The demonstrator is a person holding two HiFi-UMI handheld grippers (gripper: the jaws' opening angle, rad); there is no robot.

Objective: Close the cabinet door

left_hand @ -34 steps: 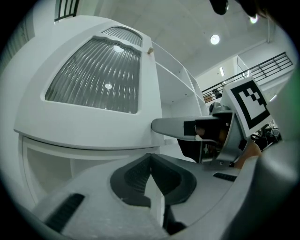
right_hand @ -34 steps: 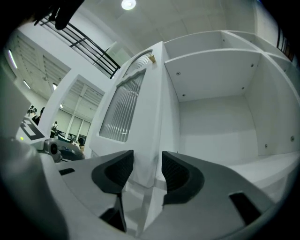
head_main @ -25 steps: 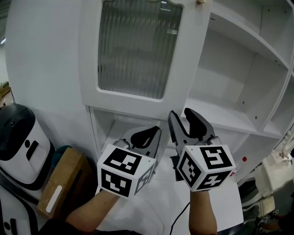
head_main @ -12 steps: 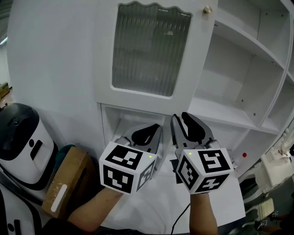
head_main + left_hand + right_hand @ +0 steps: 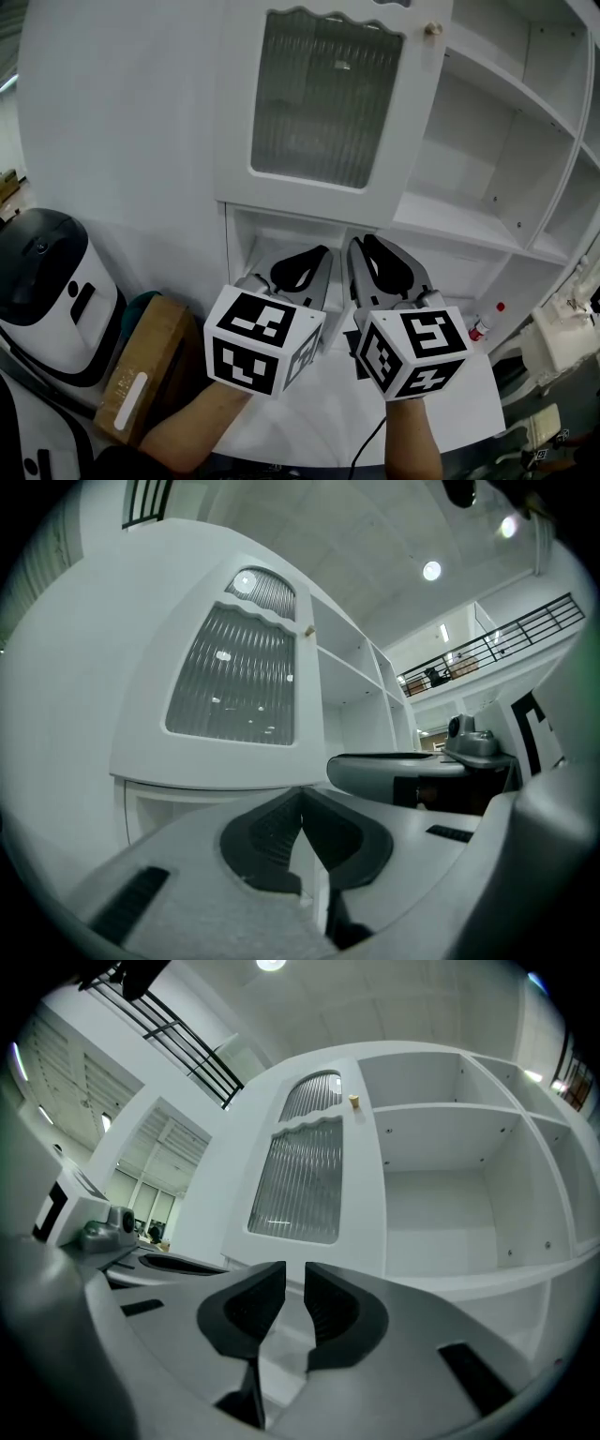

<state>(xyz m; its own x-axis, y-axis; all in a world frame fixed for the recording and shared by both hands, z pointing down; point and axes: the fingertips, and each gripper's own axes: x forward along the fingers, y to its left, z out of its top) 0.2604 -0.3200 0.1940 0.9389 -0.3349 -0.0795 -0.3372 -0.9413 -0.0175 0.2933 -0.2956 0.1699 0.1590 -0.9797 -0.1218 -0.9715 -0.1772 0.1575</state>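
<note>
White open shelving (image 5: 487,141) lies ahead of the right gripper (image 5: 367,244), its empty jaws just narrowed to a slit. The left gripper (image 5: 314,258) is closed and empty. To swing the white ribbed-glass cabinet door (image 5: 323,103) above shut, I'd push near its small knob (image 5: 432,29) — steadily.

The right gripper (image 5: 295,1283), its empty jaws just closing, faces the cabinet door (image 5: 302,1180)

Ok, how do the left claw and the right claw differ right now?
The left claw has its jaws together at the tips; the right claw shows a narrow gap, its jaws having just been closing, nothing between them. The left claw's view shows mostly the glass-panelled door; the right claw's also takes in the open shelves. Both are empty and touch nothing.
</note>
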